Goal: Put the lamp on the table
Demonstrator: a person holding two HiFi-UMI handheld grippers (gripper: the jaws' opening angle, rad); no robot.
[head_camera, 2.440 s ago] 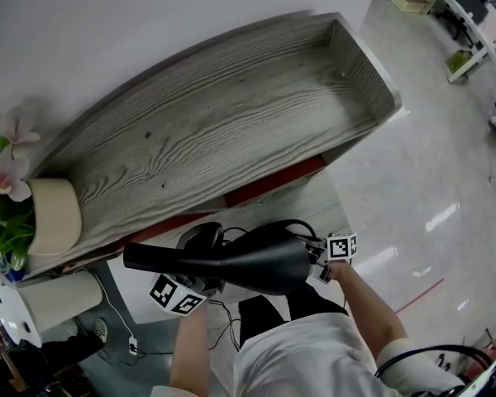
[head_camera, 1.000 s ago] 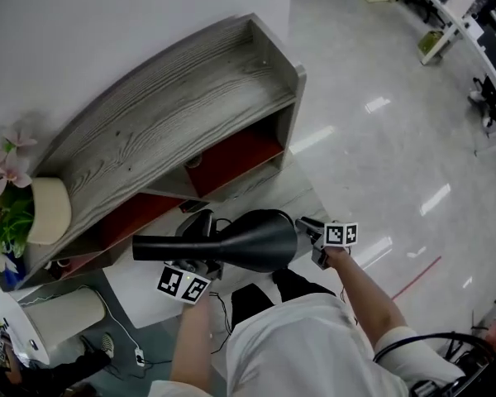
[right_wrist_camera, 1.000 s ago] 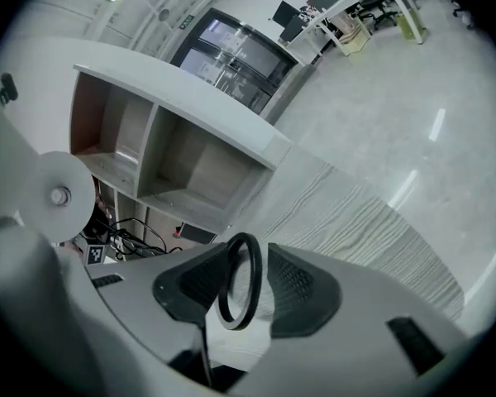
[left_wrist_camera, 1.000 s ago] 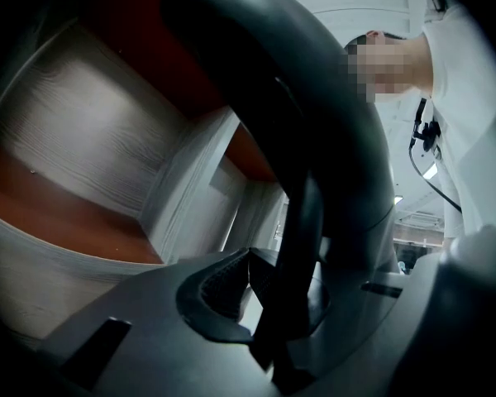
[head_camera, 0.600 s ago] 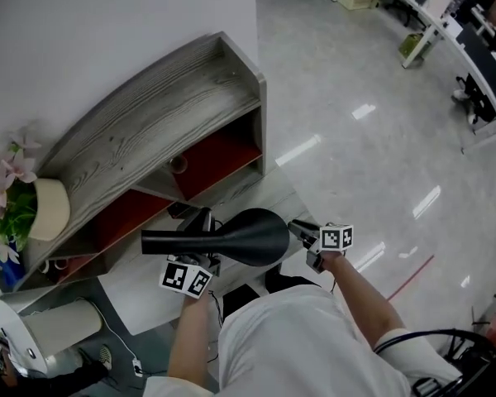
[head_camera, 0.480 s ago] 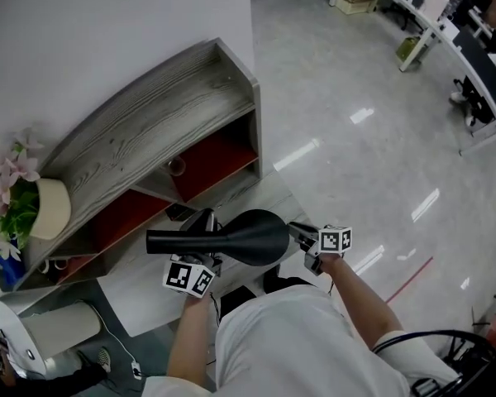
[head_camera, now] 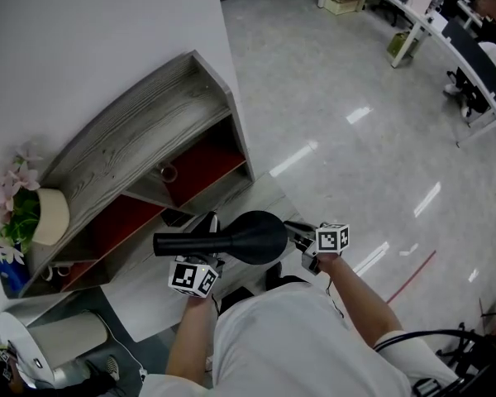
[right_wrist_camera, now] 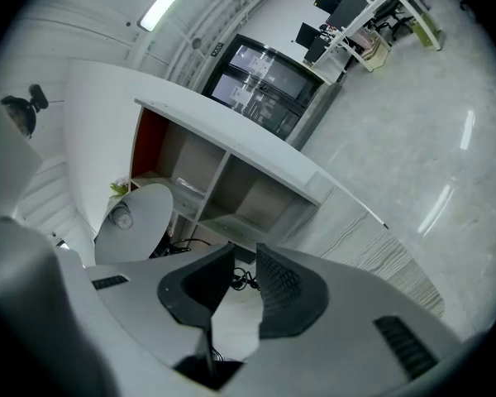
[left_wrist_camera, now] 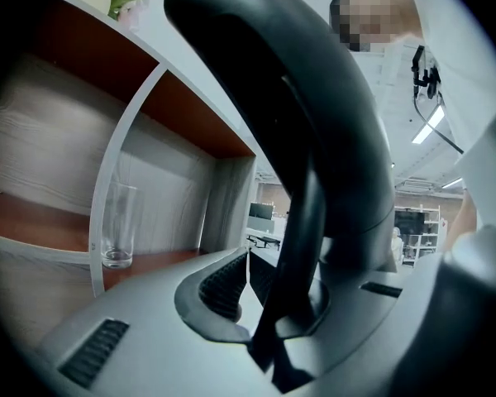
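A potted flower (head_camera: 41,213) stands at the left end of the grey wood-grain table (head_camera: 140,135). Clear of the table, the left gripper (left_wrist_camera: 252,271) clamps the black lamp (head_camera: 231,238), which lies level in mid-air. The right gripper (right_wrist_camera: 245,259), at the shade end, has just been closing its jaws. They stand partly apart and press on nothing.

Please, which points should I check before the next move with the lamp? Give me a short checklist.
1. Left gripper shut on the lamp: ok.
2. Right gripper on the lamp: not ok; its fingers have just been closing, nothing between them.
3. Free space on the table beside the flower pot: ok.
4. Lamp over the table: not ok; held level in front of it.
5. Lamp cable free: cannot tell.
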